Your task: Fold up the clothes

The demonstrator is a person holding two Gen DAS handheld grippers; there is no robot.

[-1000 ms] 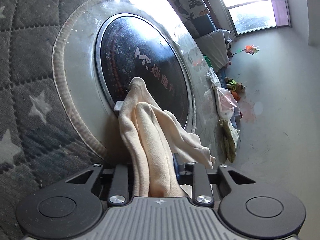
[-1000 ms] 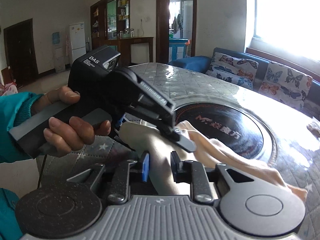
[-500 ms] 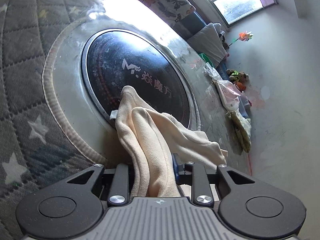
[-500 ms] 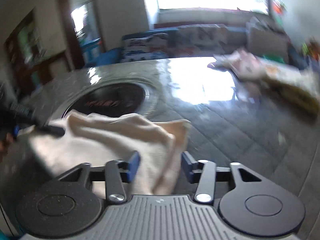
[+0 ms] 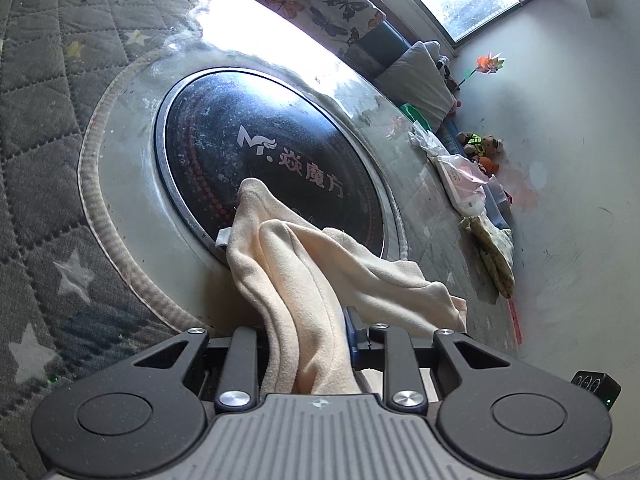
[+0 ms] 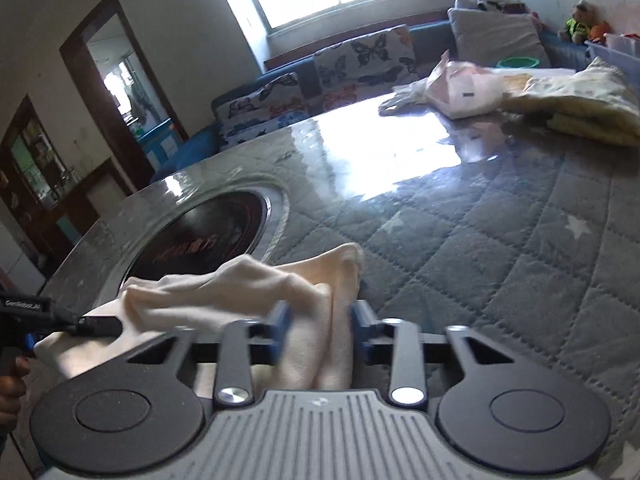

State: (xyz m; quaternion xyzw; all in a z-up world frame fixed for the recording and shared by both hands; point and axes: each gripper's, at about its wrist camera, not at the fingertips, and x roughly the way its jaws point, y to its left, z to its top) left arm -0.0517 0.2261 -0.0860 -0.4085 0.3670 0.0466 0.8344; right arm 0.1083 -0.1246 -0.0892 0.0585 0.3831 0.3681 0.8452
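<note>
A quilted table (image 6: 520,240) with a round black hob (image 5: 272,168) bears the cream garment (image 5: 304,280), draped over the hob's near rim. The left gripper (image 5: 308,340) clamps one bunched end; the right gripper (image 6: 320,332) is closing, the other end between its jaws.

We see a quilted table cover (image 6: 500,240), a round black hotplate (image 5: 272,168), and a butterfly-print sofa (image 6: 320,76).
</note>
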